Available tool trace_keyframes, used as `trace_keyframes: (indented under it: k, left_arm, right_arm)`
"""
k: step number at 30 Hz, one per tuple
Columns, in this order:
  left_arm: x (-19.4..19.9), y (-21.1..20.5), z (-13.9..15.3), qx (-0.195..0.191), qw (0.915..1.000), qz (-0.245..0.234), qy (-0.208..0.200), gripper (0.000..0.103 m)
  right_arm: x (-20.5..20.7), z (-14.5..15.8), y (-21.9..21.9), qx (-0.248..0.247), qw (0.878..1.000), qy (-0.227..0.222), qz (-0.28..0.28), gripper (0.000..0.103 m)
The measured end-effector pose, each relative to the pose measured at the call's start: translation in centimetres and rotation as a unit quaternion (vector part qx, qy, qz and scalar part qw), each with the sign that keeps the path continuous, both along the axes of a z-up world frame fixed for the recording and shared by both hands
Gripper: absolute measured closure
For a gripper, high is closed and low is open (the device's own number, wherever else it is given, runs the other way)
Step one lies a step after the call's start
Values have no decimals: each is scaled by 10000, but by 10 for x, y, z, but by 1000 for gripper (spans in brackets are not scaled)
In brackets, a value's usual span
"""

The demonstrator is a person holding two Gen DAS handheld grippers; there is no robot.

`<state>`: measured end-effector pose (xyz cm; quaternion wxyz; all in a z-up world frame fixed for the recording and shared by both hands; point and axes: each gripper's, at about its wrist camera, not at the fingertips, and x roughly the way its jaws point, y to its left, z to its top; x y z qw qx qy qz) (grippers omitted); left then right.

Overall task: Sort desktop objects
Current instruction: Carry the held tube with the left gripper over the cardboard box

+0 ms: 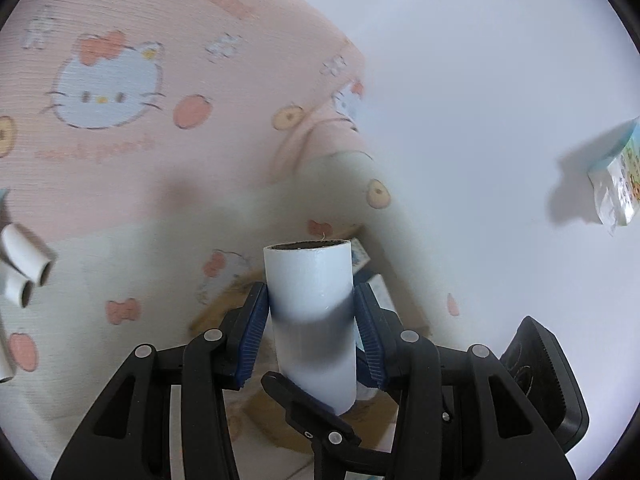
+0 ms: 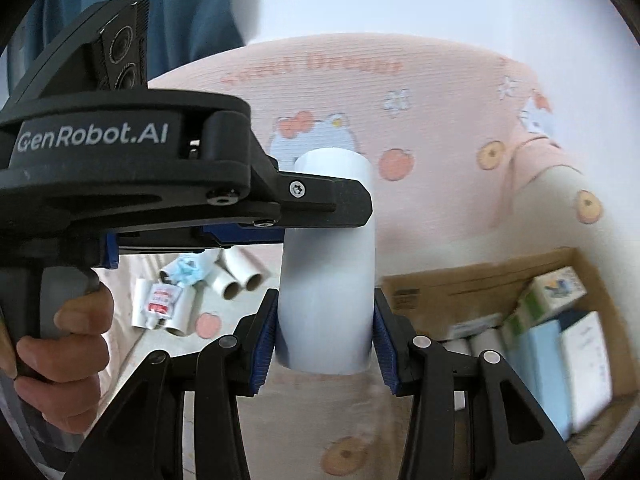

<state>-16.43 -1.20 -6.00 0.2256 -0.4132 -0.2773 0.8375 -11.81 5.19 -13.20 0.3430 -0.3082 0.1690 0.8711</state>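
both claws, left claw (image 1: 310,328) and right claw (image 2: 324,328), clamp one white roll (image 2: 328,264) in the air, several rolls already in the cardboard box (image 2: 404,294), more loose rolls (image 2: 236,278) on the bed.

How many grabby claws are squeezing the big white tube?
2. The right gripper clamps the white tube near its lower end. The left gripper clamps the same tube higher up, from the side.

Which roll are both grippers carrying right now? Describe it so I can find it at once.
Above the pink cartoon-cat blanket, near the cardboard box, the right gripper and left gripper each clamp one white roll. It is held upright in the air, while the other rolls lie loose on the blanket.
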Motion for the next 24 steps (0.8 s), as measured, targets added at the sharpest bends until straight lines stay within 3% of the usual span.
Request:
trace_keyframes:
  k: [5, 9, 13, 16, 21, 24]
  left_arm:
    - [-22, 40, -12, -175, 9988, -188, -416, 55]
    - [-37, 66, -30, -181, 9960, -268, -839, 55]
    - [-46, 101, -56, -175, 9872, -712, -1415, 54]
    - [-41, 124, -60, -694, 9890, -655, -1133, 55]
    - [-47, 132, -80, -474, 9876, -470, -1424, 55]
    - [-53, 136, -83, -534, 9857, -519, -1514, 55]
  right_arm:
    - [44, 0, 28, -474, 9987, 143, -141, 61]
    - [65, -12, 46, -878, 9961, -78, -23, 61]
    - [84, -22, 64, -1145, 9934, -53, 24, 62]
    - [87, -29, 75, -1159, 9929, -227, 100, 62]
    - [97, -43, 85, -1473, 9885, -333, 79, 62]
    - [102, -47, 87, -1582, 9868, -340, 44, 62]
